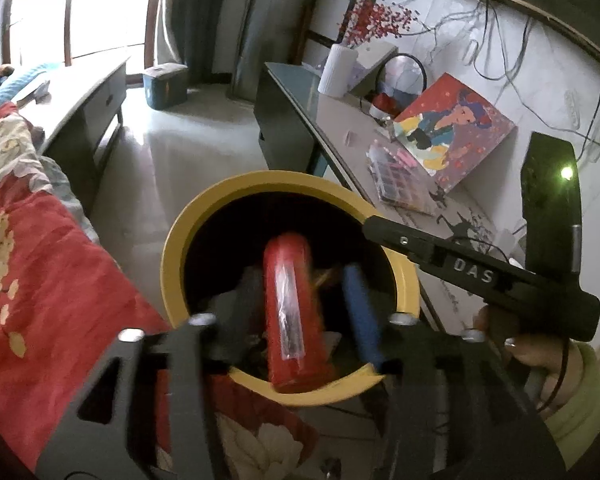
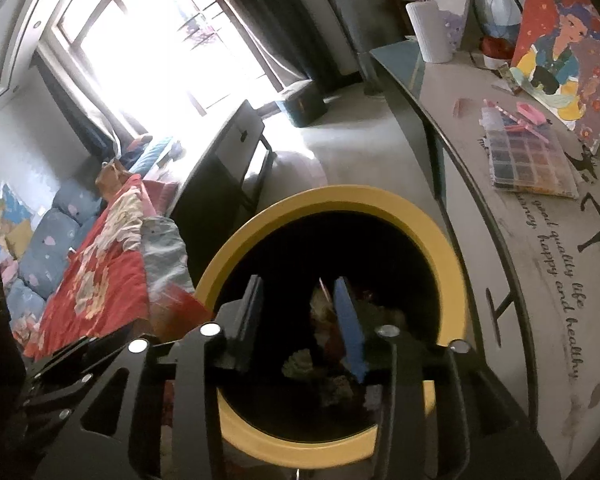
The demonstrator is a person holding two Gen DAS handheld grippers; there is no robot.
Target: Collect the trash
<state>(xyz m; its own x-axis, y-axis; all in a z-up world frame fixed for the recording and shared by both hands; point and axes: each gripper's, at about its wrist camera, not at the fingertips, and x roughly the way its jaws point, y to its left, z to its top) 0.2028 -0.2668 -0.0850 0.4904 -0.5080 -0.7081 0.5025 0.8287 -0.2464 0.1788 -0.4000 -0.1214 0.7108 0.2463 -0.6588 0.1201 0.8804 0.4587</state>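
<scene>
The left tongs (image 1: 300, 300) are gripping a red packet (image 1: 294, 316) over the yellow bin (image 1: 172, 248); the right tongs (image 2: 300, 320) are hanging open, empty. Release it squarely over the middle.

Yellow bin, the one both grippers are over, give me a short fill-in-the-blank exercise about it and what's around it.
1. The left gripper holds a long packet coloured ____.
2. The rim of the bin is coloured ____.
3. The right gripper hangs over the bin with ____ between its fingers.
4. The painting leans on the ____ beside the bin.

Missing words: red; yellow; nothing; table
</scene>
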